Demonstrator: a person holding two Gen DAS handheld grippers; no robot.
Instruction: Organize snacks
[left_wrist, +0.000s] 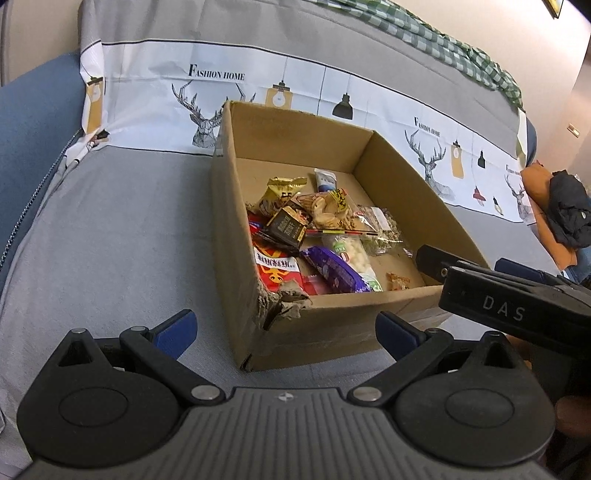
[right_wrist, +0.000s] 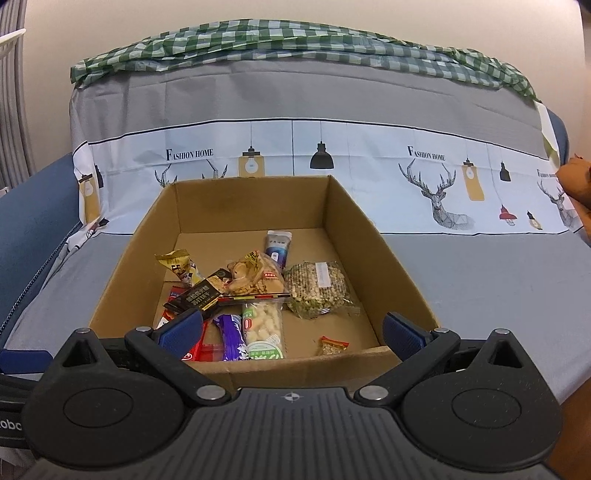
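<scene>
An open cardboard box (left_wrist: 343, 325) (right_wrist: 354, 229) sits on a grey cloth. It holds several snack packs: a purple bar (left_wrist: 334, 267) (right_wrist: 231, 338), a black pack (left_wrist: 286, 227) (right_wrist: 197, 297), a clear pack of seeds (right_wrist: 317, 286), a small orange pack (right_wrist: 332, 345) (left_wrist: 399, 281). My left gripper (left_wrist: 286, 330) is open and empty, in front of the box's torn near corner. My right gripper (right_wrist: 291, 334) is open and empty at the box's near wall; it also shows in the left wrist view (left_wrist: 517, 306).
A grey cloth (right_wrist: 498, 273) with a printed deer band covers the surface. A green checked cloth (right_wrist: 295, 44) lies along the back. A blue cushion (left_wrist: 33, 122) stands at left. Orange and dark items (left_wrist: 565, 214) lie at right.
</scene>
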